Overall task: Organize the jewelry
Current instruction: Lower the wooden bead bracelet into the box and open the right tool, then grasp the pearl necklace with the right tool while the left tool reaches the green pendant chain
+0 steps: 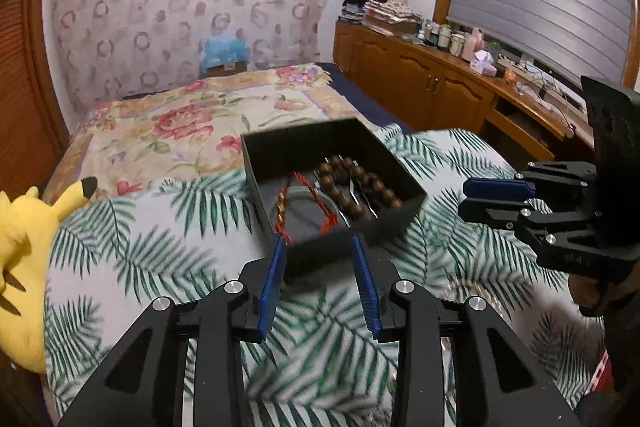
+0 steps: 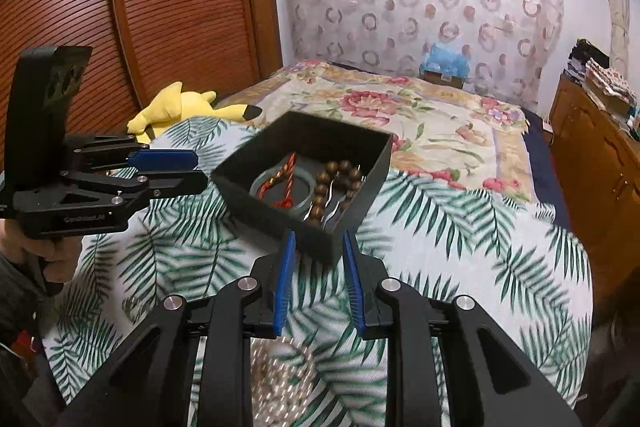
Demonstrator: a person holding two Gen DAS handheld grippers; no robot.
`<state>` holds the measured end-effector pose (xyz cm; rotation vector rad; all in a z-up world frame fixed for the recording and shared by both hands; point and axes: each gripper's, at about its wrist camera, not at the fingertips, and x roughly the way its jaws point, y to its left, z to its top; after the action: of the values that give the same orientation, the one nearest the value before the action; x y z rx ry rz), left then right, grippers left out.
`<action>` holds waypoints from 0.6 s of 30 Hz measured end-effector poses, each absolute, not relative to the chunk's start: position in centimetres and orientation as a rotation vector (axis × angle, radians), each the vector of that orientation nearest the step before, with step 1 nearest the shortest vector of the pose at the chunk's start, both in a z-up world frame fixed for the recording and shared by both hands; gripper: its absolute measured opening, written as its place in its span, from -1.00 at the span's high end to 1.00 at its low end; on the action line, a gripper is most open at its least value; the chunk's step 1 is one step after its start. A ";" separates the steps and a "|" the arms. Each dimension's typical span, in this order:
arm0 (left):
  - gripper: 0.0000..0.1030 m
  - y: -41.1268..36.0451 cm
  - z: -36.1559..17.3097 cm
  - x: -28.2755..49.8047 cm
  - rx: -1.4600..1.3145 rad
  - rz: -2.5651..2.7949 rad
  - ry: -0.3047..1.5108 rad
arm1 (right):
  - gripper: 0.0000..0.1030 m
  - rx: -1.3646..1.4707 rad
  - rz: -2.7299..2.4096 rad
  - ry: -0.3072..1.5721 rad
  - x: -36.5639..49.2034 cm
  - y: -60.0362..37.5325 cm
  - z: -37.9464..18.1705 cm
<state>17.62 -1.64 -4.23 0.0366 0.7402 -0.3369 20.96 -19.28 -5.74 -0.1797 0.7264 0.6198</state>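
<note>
there, both hand-held grippers, left [image 1: 318, 247] and right [image 2: 318, 241], slightly parted and empty before the black box [image 2: 320, 135] of bracelets [image 2: 334, 187]

A bed [image 2: 448, 131] carries everything here, spread with a floral quilt [image 1: 192, 131] at its far end and a palm-leaf cloth [image 2: 460, 251] at the near end. On the palm-leaf cloth sits an open black box [image 1: 394, 163], with a pile of pale beads [image 2: 280, 375] near the front edge. A yellow plush toy [image 1: 24, 247] lies at the side of the bed, beside the cloth.

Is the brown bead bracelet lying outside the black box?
No, the brown bead bracelet lies inside the black box, beside a red cord.
</note>
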 end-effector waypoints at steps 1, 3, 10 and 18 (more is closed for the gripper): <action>0.38 -1.7 -4.6 17.1 0.037 -0.341 0.747 | 0.49 -0.178 0.618 0.731 20.7 -19.4 -5.9; 0.38 -1.8 -5.1 16.5 0.036 -0.345 0.756 | 0.49 -0.175 0.617 0.742 19.9 -19.6 -6.5; 0.37 -2.3 -6.3 14.2 0.035 -0.351 0.779 | 0.49 -0.160 0.628 0.763 17.6 -19.6 -7.8; 0.34 -1.9 -7.3 10.6 0.020 -0.336 0.771 | 0.49 -0.202 0.694 0.773 15.6 -17.3 -8.7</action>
<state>10.64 -1.91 -7.31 0.0205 0.7711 -0.3361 15.56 -17.27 -8.73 -0.2020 0.7726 0.6944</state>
